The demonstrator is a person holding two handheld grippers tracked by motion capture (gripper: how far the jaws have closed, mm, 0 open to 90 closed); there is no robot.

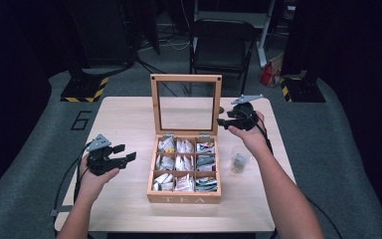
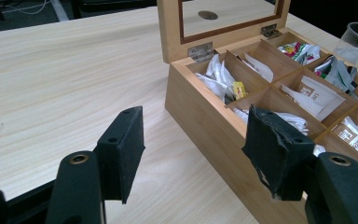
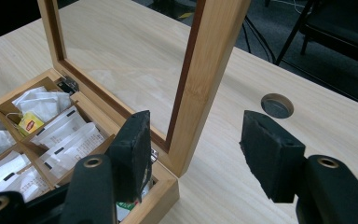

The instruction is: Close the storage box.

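Observation:
A wooden tea box (image 1: 184, 196) marked TEA stands mid-table, its glass-paned lid (image 1: 186, 104) upright. Its compartments hold tea bags (image 1: 176, 162). My left gripper (image 1: 124, 153) hovers open to the left of the box; in the left gripper view its jaws straddle the box's left wall (image 2: 205, 121) without touching. My right gripper (image 1: 222, 116) is open at the lid's right edge; in the right gripper view the lid frame (image 3: 205, 84) stands between the two pads (image 3: 133, 149), with a gap on both sides.
A clear plastic cup (image 1: 239, 160) stands right of the box, under my right forearm. A round cable hole (image 3: 277, 105) sits in the tabletop behind the lid. A black folding chair (image 1: 221, 45) stands beyond the table's far edge.

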